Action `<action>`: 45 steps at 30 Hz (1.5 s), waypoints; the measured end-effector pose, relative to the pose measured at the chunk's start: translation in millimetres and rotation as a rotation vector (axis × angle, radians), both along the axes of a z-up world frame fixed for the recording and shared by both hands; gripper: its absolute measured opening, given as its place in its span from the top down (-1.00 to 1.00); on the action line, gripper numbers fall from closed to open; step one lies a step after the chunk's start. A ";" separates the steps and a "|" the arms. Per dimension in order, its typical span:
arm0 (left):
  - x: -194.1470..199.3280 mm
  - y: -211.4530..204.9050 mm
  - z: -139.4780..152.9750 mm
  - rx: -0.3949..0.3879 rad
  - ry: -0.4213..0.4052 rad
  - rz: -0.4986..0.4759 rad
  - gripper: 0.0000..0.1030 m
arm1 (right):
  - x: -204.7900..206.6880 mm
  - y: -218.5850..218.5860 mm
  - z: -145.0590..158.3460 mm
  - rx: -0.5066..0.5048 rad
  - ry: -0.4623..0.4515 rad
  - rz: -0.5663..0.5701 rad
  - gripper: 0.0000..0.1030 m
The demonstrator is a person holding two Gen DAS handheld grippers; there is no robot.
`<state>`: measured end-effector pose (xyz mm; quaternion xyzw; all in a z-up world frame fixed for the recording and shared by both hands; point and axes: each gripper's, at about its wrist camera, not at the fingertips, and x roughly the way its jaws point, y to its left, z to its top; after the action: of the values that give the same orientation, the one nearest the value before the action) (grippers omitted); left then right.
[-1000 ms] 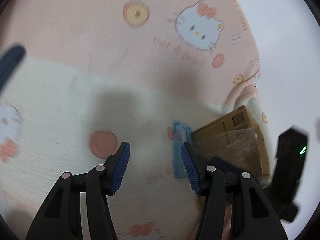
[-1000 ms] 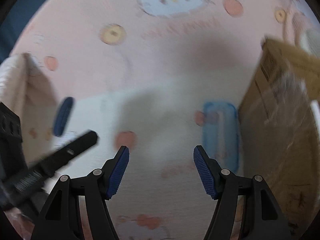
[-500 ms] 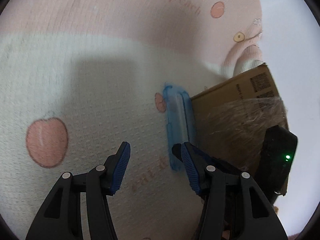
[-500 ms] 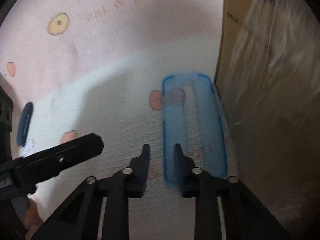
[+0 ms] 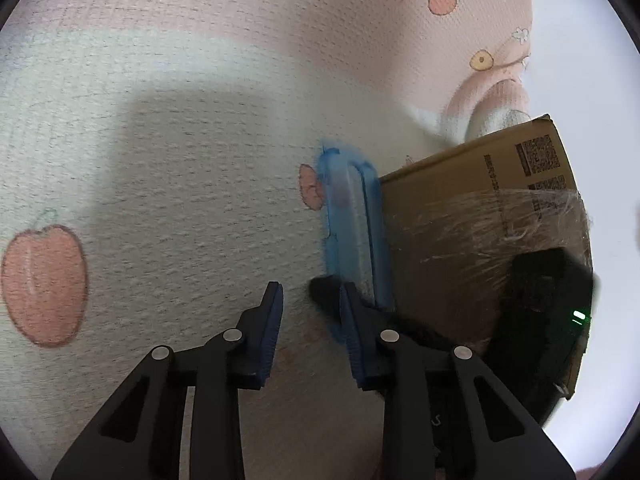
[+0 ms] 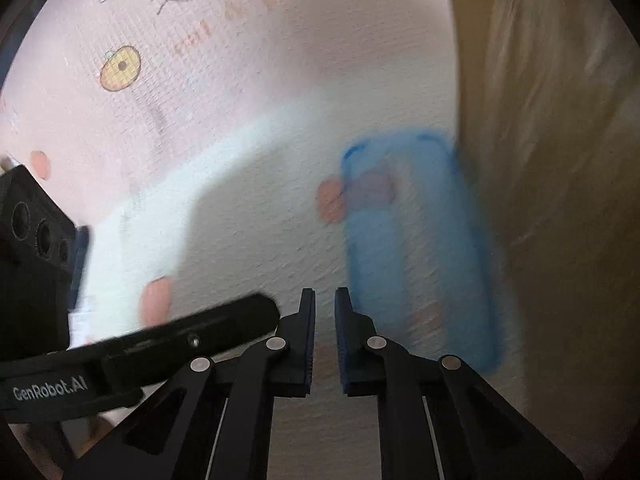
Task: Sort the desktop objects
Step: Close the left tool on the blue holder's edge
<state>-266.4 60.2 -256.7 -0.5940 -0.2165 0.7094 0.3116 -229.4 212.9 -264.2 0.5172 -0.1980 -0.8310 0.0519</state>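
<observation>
Both grippers have dropped closer to the cloth (image 5: 168, 184) since a second ago, and the print now fills our views. We see the left gripper (image 5: 310, 300) with its jaws just narrowed to a moderate gap, nothing between them but bare cloth. Our right gripper (image 6: 325, 304) has its fingers drawn nearly together, only a thin slit left, and they pinch nothing that we can see.

One translucent blue case (image 5: 352, 220) lies flat on the cloth, its long right edge just beside the wall of one cardboard box (image 5: 472, 216), partly wrapped in clear film. In the right wrist view the blue case (image 6: 416, 248) sits just right of our closed fingers, blurred.

To the left of the case we have open cloth. To its right the box blocks the way, and beyond the box the cloth's edge folds over a white surface (image 5: 580, 60). We count two grippers, one case, one box.
</observation>
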 end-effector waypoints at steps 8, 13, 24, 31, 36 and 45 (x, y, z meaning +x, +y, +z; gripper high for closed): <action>-9.9 -21.3 4.4 0.038 -0.011 0.057 0.38 | 12.4 -27.3 41.2 0.282 0.137 0.046 0.84; -9.4 -6.0 -5.0 0.035 -0.057 0.029 0.25 | 17.1 -9.1 28.0 0.265 0.045 0.014 0.72; -22.0 4.0 -23.0 0.105 -0.142 0.036 0.24 | 14.9 -18.5 27.9 0.278 0.077 0.031 0.61; -23.7 24.8 -21.3 0.052 -0.127 -0.039 0.23 | 30.8 -6.6 44.6 0.457 0.069 -0.046 0.58; -16.8 31.7 -16.2 0.011 -0.067 -0.085 0.23 | 33.4 -23.0 31.8 0.743 0.040 -0.051 0.58; -17.5 12.4 -27.5 0.091 -0.138 -0.021 0.24 | 28.9 -17.3 29.5 0.525 0.075 0.039 0.57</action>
<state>-283.9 72.5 -284.1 -0.6288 -0.2630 0.6531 0.3301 -200.5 195.6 -234.7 0.4856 0.0363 -0.8713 -0.0608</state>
